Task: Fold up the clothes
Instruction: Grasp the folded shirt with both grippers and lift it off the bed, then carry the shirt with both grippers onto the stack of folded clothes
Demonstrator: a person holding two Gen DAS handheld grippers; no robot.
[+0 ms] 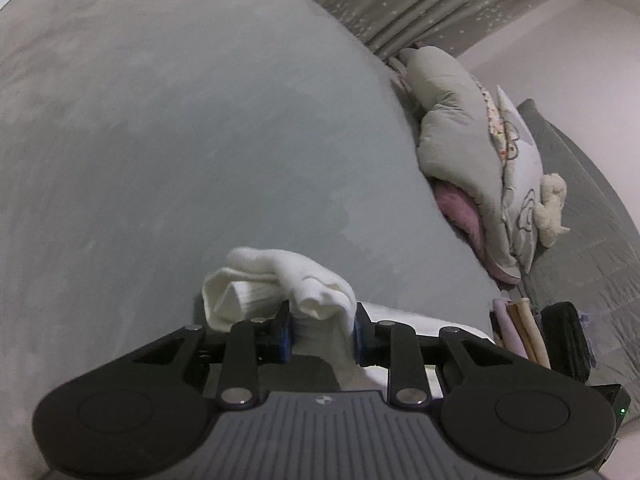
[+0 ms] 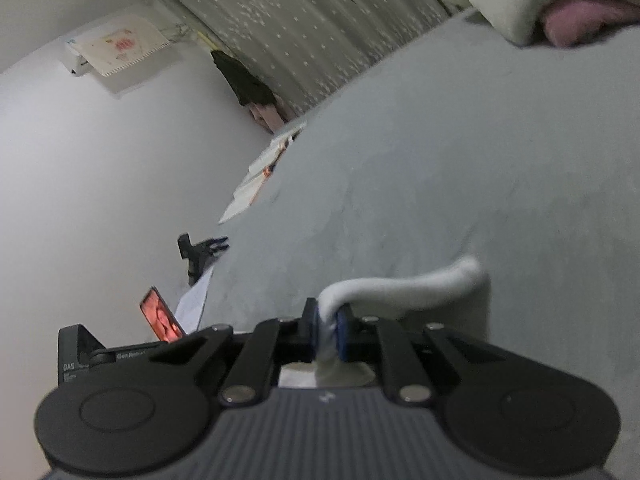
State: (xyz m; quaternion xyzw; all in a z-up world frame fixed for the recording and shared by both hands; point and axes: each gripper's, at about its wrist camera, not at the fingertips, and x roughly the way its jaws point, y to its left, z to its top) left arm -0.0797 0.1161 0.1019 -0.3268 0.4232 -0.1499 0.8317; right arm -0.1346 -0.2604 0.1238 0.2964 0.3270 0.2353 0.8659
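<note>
A: Since the wide grey-green bed (image 1: 200,140) takes up most of both views, where is the garment on it?

B: Just off the near part of it, I think. The white knitted cotton garment (image 1: 280,280) is bunched between both tools. The left hand-held gripper (image 1: 322,334) has its blue pads pressed on a thick wad of it; the right hand-held gripper (image 2: 329,330) is pinched nearly closed on a thin edge of the same white cloth, which runs off to the right in a rolled band.

A: Anything done already?

B: It looks so. Past the bed's right edge, in the left wrist view, a small stack of folded cloths in lilac and tan (image 1: 520,328) stands beside a folded black piece (image 1: 566,336). Those read as finished, though I can't be sure.

A: And this white one?

B: Not folded yet. It is crumpled, gripped at two points, so I judge the step to be spreading it flat before any fold. That leaves the laying out, the folds and the stacking.

A: The rest?

B: A puffy pale-grey quilt with a pink lining (image 1: 460,132) heaped at the far side, and a small cream plush toy (image 1: 554,208) by it. Neither is in the way.
</note>
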